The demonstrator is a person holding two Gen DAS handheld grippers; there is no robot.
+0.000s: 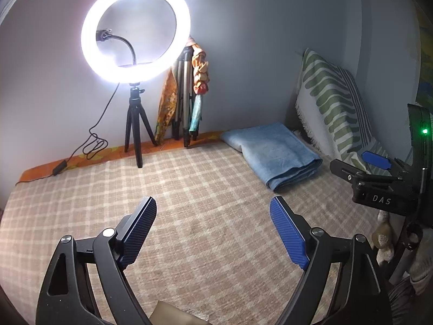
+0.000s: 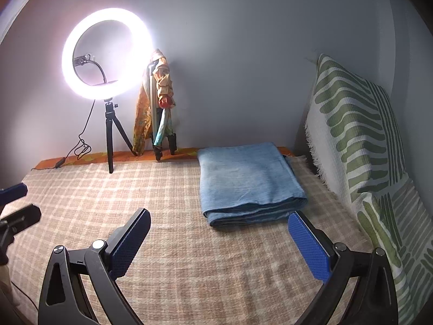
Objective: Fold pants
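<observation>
My left gripper point(image 1: 213, 227) & right gripper point(image 2: 219, 241) were both spread wide, nothing btwn pads. Folded blue pants point(image 2: 246, 184) lay on checked blanket point(image 2: 162, 257).

Left tool point(image 1: 213, 227), right tool point(image 2: 219, 239): black frames, blue ribbed pads, silver screws.

The ring light point(image 1: 135, 31) glares white, its surface detail lost; the cushion point(image 2: 379, 162) runs off the right wrist view's right edge; the left gripper point(image 2: 16, 203) is cut by that view's left edge.
</observation>
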